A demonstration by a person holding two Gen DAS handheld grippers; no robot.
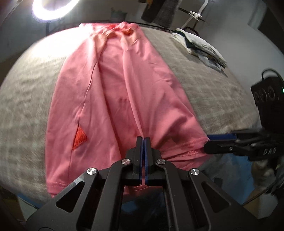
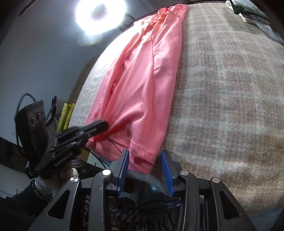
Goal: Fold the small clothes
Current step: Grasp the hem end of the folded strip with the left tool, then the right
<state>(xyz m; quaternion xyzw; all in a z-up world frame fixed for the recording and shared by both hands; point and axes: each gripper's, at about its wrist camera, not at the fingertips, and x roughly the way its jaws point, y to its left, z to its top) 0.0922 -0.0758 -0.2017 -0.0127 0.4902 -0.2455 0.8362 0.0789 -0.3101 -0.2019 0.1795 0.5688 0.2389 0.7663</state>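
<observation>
Here left gripper (image 1: 143,140) pinches pink garment (image 1: 120,92); right gripper (image 2: 144,156) spread.

The shirt (image 1: 124,92) I hold is plain pink, with a red-orange mesh triangle (image 1: 80,137) near its hem and a more orange bunch of cloth at the far edge of the bed. The blanket (image 2: 230,99) under it is a faint plaid of grey, beige and off-white. My tongs are black, their pads (image 2: 124,165) blue, and the ring lamp (image 2: 99,14) glows white.
</observation>
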